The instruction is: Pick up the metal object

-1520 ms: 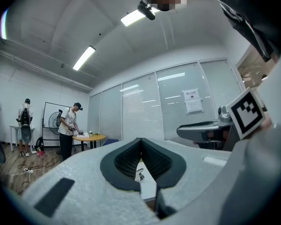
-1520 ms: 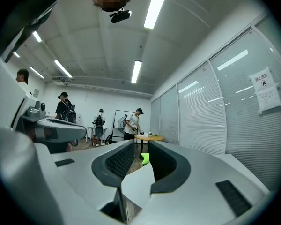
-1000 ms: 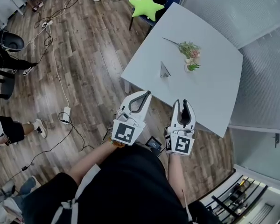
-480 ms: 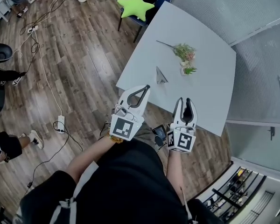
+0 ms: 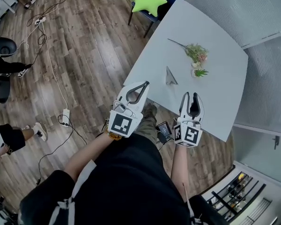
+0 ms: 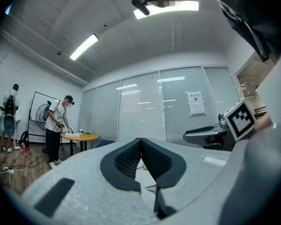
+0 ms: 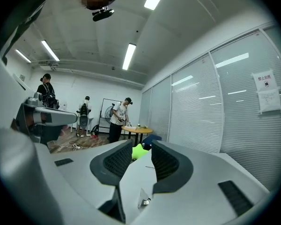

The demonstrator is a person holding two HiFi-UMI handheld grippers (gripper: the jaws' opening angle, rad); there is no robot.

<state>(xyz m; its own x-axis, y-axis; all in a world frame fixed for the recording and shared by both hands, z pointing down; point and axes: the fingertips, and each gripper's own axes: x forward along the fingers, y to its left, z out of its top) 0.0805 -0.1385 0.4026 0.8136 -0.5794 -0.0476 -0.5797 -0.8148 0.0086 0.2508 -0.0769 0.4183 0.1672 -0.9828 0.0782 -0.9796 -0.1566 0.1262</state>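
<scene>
The metal object [image 5: 170, 77], a small folded grey piece, lies on the white table [image 5: 215, 97] ahead of both grippers. My left gripper [image 5: 145, 84] is shut, its tips touching at the table's near edge, with nothing in it. My right gripper [image 5: 192, 94] reaches over the near edge; its jaws have just been opening and nothing is between them. In the right gripper view the metal object [image 7: 144, 199] shows low between the parted jaws of my right gripper [image 7: 141, 146]. In the left gripper view the pads of my left gripper [image 6: 141, 140] meet.
A flower sprig [image 5: 195, 52] and a small potted plant [image 5: 200, 72] sit beyond the metal object. A green star cushion [image 5: 148, 2] rests on a blue chair at the far corner. Cables and a power strip [image 5: 66, 115] cross the wooden floor; a person's legs [image 5: 14, 132] show at left.
Both grippers have moved forward toward the table, and the right one now reaches over its edge. The right jaws stand wider apart. The left stays shut.
</scene>
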